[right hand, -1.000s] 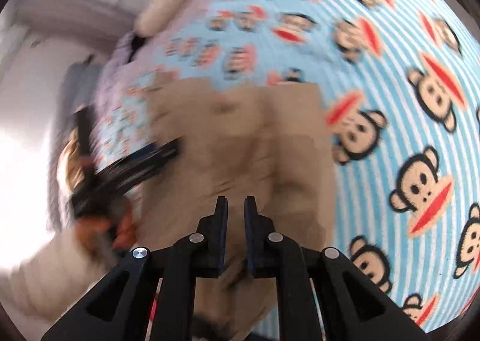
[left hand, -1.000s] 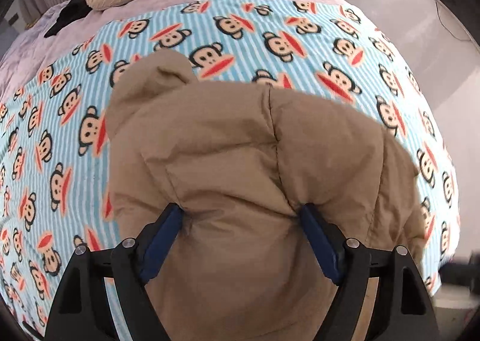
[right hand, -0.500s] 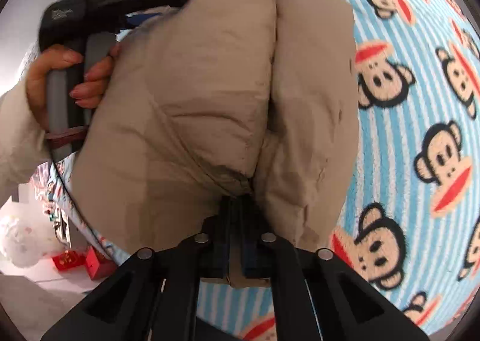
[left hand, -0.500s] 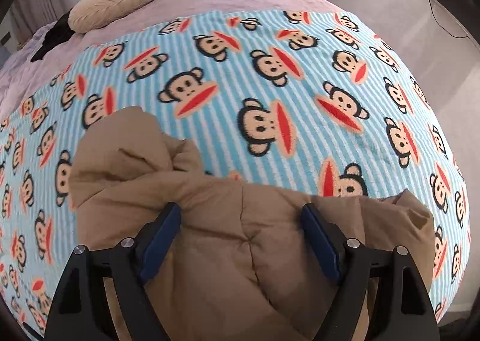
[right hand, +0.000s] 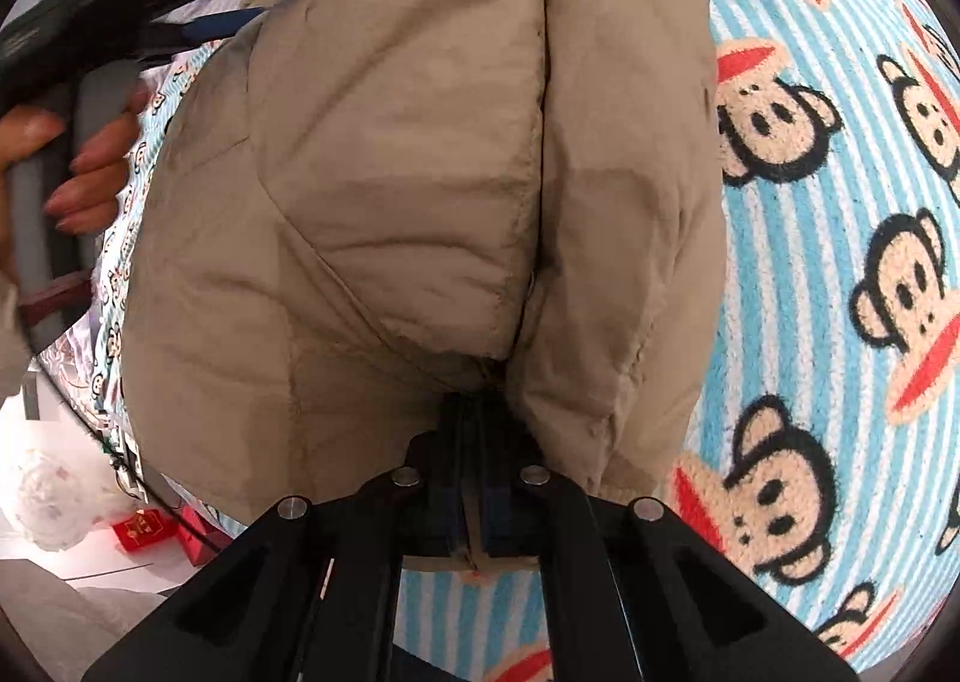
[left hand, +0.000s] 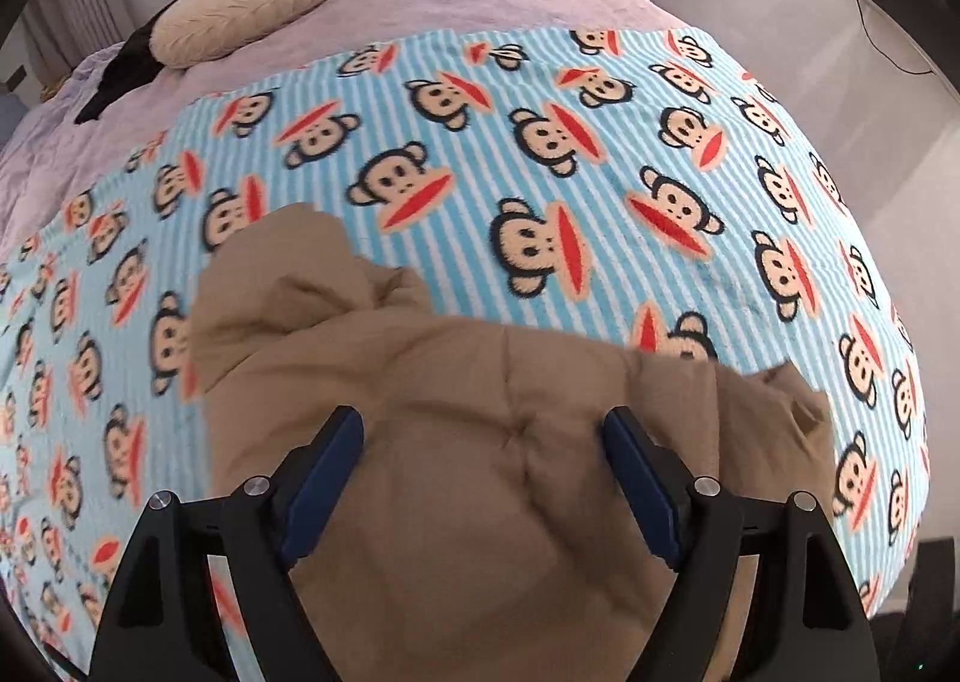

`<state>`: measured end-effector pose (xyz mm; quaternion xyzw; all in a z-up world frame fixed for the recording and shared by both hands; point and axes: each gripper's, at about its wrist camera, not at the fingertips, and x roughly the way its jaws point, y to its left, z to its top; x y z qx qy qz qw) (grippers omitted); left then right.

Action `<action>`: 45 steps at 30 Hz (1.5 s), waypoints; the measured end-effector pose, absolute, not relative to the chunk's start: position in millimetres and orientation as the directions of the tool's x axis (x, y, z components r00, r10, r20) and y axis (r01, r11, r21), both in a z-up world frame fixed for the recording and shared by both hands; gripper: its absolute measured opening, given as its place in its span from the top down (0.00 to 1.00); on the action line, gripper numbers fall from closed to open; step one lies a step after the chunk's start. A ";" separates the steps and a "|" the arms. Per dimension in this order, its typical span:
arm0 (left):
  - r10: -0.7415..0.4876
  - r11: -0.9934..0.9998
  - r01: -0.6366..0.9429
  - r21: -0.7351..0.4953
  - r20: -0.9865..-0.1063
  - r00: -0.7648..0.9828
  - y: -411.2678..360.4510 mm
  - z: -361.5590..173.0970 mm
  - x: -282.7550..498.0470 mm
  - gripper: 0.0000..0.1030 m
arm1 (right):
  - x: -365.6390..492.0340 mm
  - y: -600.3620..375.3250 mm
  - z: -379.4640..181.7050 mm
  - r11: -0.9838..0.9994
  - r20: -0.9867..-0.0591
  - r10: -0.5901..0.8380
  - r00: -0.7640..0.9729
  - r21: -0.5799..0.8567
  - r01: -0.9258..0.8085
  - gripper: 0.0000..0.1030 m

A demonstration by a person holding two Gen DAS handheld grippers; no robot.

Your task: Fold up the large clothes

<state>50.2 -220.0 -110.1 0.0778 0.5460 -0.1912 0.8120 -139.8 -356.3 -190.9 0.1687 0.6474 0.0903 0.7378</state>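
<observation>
The tan padded jacket (right hand: 420, 172) looks partly bundled, not yet flat: right gripper (right hand: 474, 478) pinches its edge, left gripper (left hand: 483, 478) straddles it spread wide, perhaps ungripped.

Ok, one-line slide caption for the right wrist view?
Right gripper shut on the tan puffer jacket's edge over the monkey-print blanket.

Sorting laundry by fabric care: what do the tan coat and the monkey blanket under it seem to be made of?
Tan coat: likely a smooth, matte woven shell, nylon or polyester, over soft padding; stitched seams divide it into puffy panels. Monkey blanket: probably fleece or plush; its printed outlines look fuzzy, with a short nap. Fibre content cannot be confirmed by sight.
</observation>
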 end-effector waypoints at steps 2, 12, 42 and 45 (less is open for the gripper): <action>-0.213 0.918 0.390 -0.072 -0.919 0.332 -210.2 -102.0 42.8 0.20 | -135.5 -353.1 -188.8 0.925 -0.925 0.355 0.137 0.369 0.092 0.96; -0.150 0.953 0.299 -0.056 -0.942 0.300 -155.1 -87.6 2.8 0.20 | -117.7 -380.6 -153.1 0.912 -0.920 0.363 0.147 0.383 0.143 0.91; -0.356 0.930 0.134 -0.341 -0.928 0.107 -87.6 -138.3 -12.6 0.01 | -109.6 -460.6 -146.6 0.813 -0.870 0.401 0.286 0.482 0.325 0.18; -0.380 0.920 0.136 -0.367 -0.920 0.092 -85.8 -140.1 -10.5 0.01 | -104.3 -462.7 -154.6 0.769 -0.838 0.470 0.278 0.543 0.336 0.13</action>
